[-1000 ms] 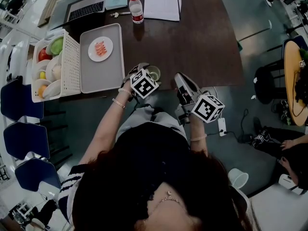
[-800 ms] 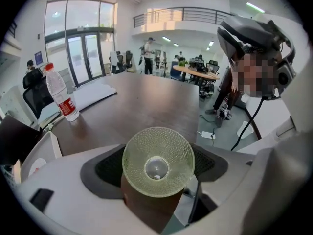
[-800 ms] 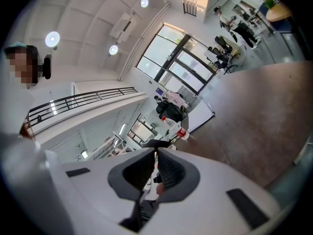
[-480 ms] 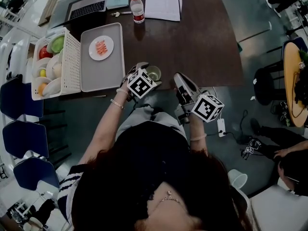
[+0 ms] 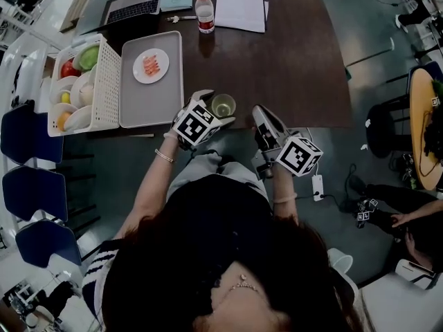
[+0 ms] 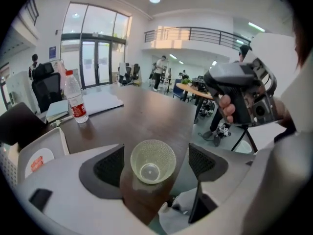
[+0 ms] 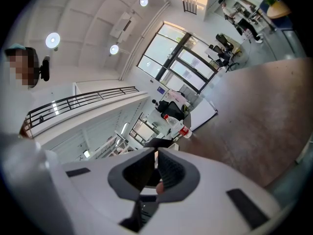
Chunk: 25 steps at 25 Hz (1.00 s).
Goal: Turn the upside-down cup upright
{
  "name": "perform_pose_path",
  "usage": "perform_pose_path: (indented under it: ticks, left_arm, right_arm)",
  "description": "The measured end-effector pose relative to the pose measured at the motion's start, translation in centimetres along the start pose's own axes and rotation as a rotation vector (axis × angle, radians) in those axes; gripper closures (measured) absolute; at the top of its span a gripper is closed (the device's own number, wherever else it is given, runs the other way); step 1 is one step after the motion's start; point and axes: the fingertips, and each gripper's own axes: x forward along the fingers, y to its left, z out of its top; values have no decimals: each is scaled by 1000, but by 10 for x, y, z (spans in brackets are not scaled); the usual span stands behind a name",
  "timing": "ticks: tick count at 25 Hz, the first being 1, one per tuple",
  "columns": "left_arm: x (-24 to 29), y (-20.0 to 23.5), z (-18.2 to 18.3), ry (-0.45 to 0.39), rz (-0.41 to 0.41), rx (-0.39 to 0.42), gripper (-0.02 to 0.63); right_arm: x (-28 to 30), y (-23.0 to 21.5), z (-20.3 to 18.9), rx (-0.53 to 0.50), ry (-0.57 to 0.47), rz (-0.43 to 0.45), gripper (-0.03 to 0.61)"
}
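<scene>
A clear, pale-green dimpled cup (image 5: 223, 106) stands mouth up on the dark brown table (image 5: 291, 61), close to its front edge. In the left gripper view the cup (image 6: 153, 160) sits between the two dark pads, which stand wide apart and clear of its rim. My left gripper (image 5: 213, 110) is open and hangs just above and behind the cup. My right gripper (image 5: 258, 111) is shut with nothing in it, held level at the table's front edge to the right of the cup; its jaws (image 7: 155, 168) meet.
A white tray (image 5: 142, 99) with a plate of food lies left of the cup, beside a white basket (image 5: 104, 81) of bowls and fruit. A water bottle (image 5: 205, 12), papers (image 5: 241, 5), a notebook and a laptop (image 5: 131, 9) lie at the far edge.
My left gripper has lifted and drawn back a little from the cup, which stays upright on the table. The right gripper has not moved.
</scene>
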Motion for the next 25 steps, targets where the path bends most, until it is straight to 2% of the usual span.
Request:
perform_pose_path:
  ticks: [4,6,10,13,15,20,22,23,24,25]
  left_arm:
    - [-39,2,22,-173,-2,-149,210]
    - [-56,1,29,-234,-8,-195,210]
    - [-83,-2,37,-316,2,-223,210]
    - [-100,2,42,-378,49,-238,215]
    - [-114,8,47,-440,96,-272,330]
    - [-146,15,55,-555,147,-341,381]
    - [-159,19,55,-594,196,-365,429]
    - [-166,23,55,-621,226,-384,493]
    - [-172,27,54,-656,247,-406,597]
    - [-176,30,52,-688,255,-427,612]
  right_arm:
    - [1,0,-2,-32,-3,-28,548]
    - [2,0,0,-41,-16,-37,548]
    - [4,3,5,-53,-55,-34,552]
    - [7,7,6,-111,-55,-50,552]
    - [8,12,7,-171,-55,-60,552]
    - [12,28,11,-307,-64,-67,554]
    - [14,32,11,-354,-59,-80,554]
    - [16,34,11,-376,-55,-86,555]
    - [17,35,11,-395,-50,-93,555]
    - [18,36,10,-410,-44,-98,557]
